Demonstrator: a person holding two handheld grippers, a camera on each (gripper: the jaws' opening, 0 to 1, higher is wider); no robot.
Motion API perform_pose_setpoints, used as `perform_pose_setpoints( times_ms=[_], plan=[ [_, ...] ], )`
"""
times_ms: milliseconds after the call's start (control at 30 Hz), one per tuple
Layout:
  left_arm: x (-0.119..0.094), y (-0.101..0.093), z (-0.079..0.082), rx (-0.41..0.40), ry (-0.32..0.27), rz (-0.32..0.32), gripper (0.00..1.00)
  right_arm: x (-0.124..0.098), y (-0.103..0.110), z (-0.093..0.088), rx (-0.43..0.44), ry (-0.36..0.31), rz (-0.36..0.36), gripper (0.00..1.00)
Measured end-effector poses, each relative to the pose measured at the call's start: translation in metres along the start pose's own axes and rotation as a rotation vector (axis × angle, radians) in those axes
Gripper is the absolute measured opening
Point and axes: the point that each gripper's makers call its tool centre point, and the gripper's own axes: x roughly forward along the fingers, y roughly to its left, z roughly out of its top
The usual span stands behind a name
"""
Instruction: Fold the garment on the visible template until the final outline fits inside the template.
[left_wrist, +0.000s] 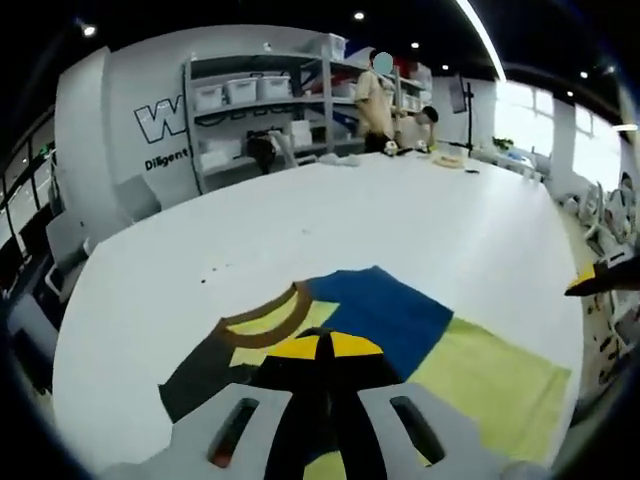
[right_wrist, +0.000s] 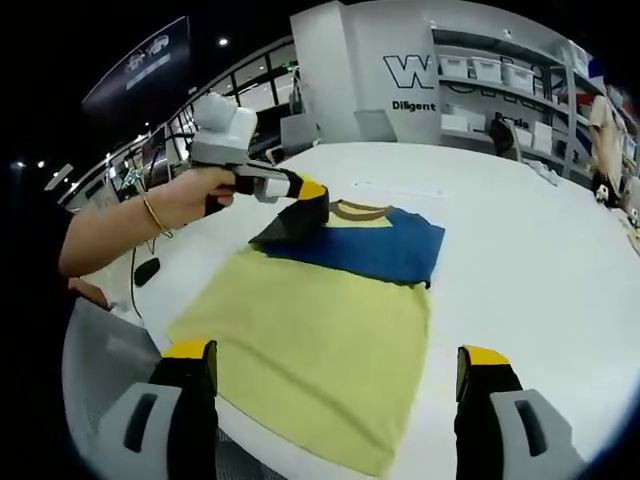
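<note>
A T-shirt lies flat on the white table, with a yellow body, a blue chest band, a brown collar and a dark grey sleeve. My left gripper, held in a person's hand, is shut on that sleeve and lifts it off the table beside the collar. In the left gripper view its yellow tips meet on the dark sleeve, with collar and blue band beyond. My right gripper stands wide open over the shirt's hem, gripping nothing; its tip shows at the right edge.
The table runs far beyond the shirt. Its near edge sits just under the hem. A small black object lies near the left edge, with a grey chair below. Shelves with white bins and people stand at the far end.
</note>
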Motion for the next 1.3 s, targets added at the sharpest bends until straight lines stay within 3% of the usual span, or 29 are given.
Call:
perform_pose_setpoints(
  times_ms=[133, 400, 900, 1100, 1300],
  plan=[
    [0.011, -0.011, -0.01, 0.058, 0.027, -0.005, 0.0, 0.0, -0.002, -0.001, 0.004, 0.003, -0.002, 0.99],
    [0.026, -0.031, -0.025, 0.094, 0.068, -0.03, 0.0, -0.002, -0.009, -0.004, 0.015, 0.008, -0.011, 0.99],
    [0.046, -0.043, -0.046, 0.131, 0.135, -0.053, 0.01, -0.004, -0.016, -0.016, 0.043, 0.02, -0.026, 0.99],
    [0.047, -0.053, -0.052, 0.152, 0.139, -0.082, 0.12, -0.002, -0.015, -0.015, 0.038, 0.022, -0.023, 0.99],
    [0.041, -0.06, -0.038, 0.175, 0.091, -0.101, 0.27, -0.002, -0.015, -0.014, 0.036, 0.018, -0.024, 0.99]
  ],
)
